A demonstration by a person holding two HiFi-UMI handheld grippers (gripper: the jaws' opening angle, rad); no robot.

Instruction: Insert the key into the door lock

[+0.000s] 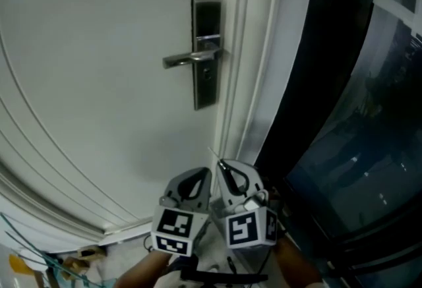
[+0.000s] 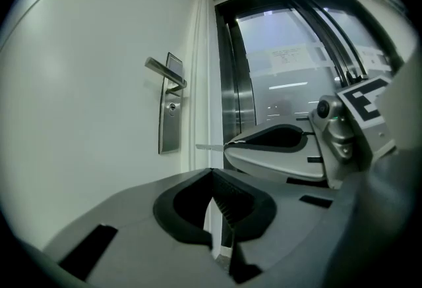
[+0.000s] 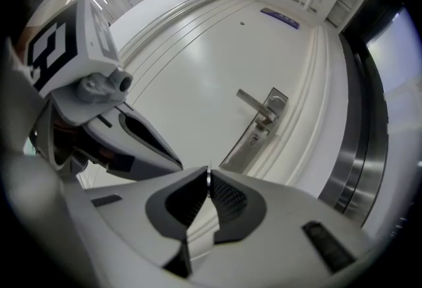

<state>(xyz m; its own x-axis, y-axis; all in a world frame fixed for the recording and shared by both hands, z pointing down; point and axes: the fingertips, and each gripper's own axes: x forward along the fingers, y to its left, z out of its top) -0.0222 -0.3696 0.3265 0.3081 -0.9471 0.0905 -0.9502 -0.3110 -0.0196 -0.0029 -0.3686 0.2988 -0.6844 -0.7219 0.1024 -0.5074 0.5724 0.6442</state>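
Open space before door (image 1: 99, 82), lever handle (image 1: 188, 59) jutting above keyhole (image 2: 172, 107)

Door (image 1: 99, 95): smooth matt white paint. Handle (image 1: 188, 58) and lock plate (image 1: 206, 92): satin brushed metal. Left hand-held gripper (image 1: 206, 173) and right hand-held gripper (image 1: 221, 164): matt grey plastic, with ribbed black pads (image 3: 227, 198). Key (image 2: 210, 146): thin bright metal. Glass panel (image 1: 356, 148): dark, glossy.

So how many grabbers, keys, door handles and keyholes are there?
Grippers: 2, the left gripper shut on nothing, and the right gripper shut on the key
Keys: 1, the key
Handles: 1, the door handle
Keyholes: 1, the keyhole
Total: 5
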